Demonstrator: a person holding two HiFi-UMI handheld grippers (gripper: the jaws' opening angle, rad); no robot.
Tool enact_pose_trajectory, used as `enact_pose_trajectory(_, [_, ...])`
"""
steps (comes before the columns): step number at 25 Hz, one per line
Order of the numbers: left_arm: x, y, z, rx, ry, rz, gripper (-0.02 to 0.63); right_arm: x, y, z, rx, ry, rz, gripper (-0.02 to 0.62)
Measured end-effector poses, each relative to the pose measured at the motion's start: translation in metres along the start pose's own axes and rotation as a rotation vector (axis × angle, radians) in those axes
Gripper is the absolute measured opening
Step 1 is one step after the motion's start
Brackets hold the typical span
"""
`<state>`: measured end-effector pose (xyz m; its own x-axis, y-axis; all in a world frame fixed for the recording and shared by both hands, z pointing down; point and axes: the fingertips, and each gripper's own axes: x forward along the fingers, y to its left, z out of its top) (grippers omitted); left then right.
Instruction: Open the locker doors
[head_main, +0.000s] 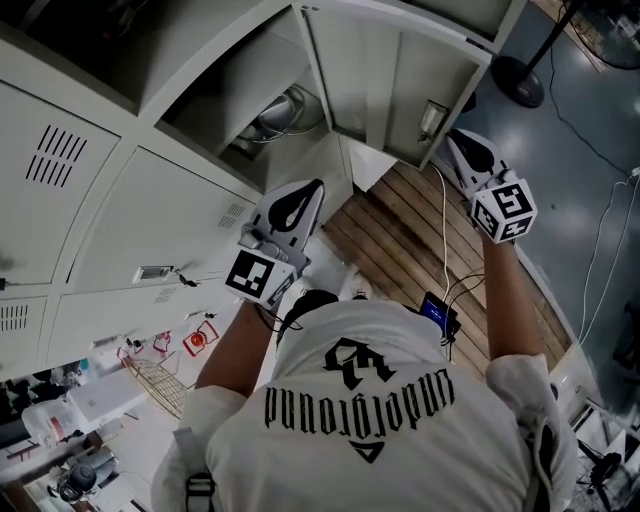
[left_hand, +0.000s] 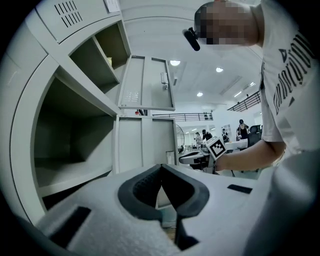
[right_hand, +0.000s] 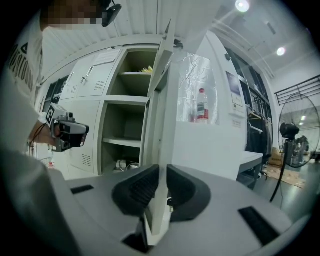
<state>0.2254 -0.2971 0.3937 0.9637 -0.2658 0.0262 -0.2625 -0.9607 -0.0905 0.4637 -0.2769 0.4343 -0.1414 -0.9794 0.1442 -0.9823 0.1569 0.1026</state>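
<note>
A bank of pale grey lockers (head_main: 160, 215) fills the left of the head view, with several compartments (right_hand: 125, 120) standing open. My right gripper (head_main: 455, 142) is at the free edge of an open locker door (head_main: 440, 85). In the right gripper view that door's edge (right_hand: 162, 125) stands upright between the jaws, and my right gripper (right_hand: 163, 172) is shut on it. My left gripper (head_main: 305, 195) hangs in front of the lower lockers, shut with nothing in it. In the left gripper view my left gripper (left_hand: 161, 171) points at two open doors, an upper (left_hand: 145, 82) and a lower (left_hand: 145, 140).
A wooden pallet floor (head_main: 400, 240) lies under the lockers, with a white cable (head_main: 445, 230) across it. A standing fan (head_main: 520, 75) is to the right. A bottle in a plastic sleeve (right_hand: 201, 106) hangs on the locker's side. Cluttered tables (head_main: 70, 420) sit at lower left.
</note>
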Motion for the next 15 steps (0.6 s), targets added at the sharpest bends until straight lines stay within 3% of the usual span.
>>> enact_pose_trajectory(7, [-0.022, 0.013, 0.008, 0.011, -0.016, 0.056, 0.008, -0.013, 0.045, 0.037, -0.023, -0.08, 0.038, 0.123])
enact_pose_trajectory(15, [-0.069, 0.036, 0.021, 0.041, -0.032, 0.192, 0.008, 0.018, 0.147, 0.071, -0.031, -0.134, 0.304, 0.166])
